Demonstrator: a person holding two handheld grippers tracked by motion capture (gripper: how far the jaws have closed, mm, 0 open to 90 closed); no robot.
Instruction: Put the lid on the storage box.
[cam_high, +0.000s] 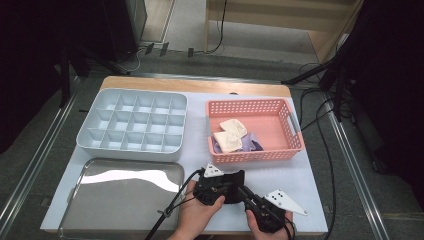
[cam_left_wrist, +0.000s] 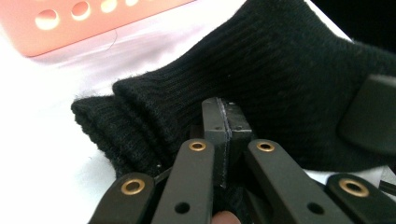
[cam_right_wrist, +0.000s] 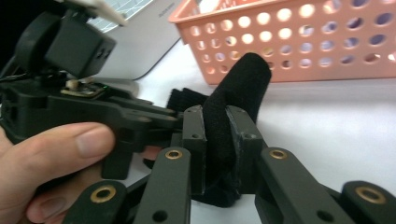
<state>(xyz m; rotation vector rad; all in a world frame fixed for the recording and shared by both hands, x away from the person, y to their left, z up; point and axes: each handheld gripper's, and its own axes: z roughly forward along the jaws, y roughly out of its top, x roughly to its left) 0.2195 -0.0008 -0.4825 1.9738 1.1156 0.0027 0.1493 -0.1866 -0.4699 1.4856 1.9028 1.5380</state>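
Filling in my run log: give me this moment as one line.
left tongs: shut, beside black sock | right tongs: shut on black sock | pink basket: holds cloths | divided tray: empty

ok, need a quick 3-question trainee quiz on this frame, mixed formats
1. True or false: the right gripper is clamped on the black sock.
2. Which container holds the cream and purple cloth pieces? A) grey divided tray B) pink basket C) metal tray
3. Fill in: the left gripper has its jaws ____ beside the sock's ribbed cuff.

Key
1. True.
2. B: the pink basket; the grey divided tray and the metal tray hold none.
3. Shut; whether fabric is pinched cannot be told.
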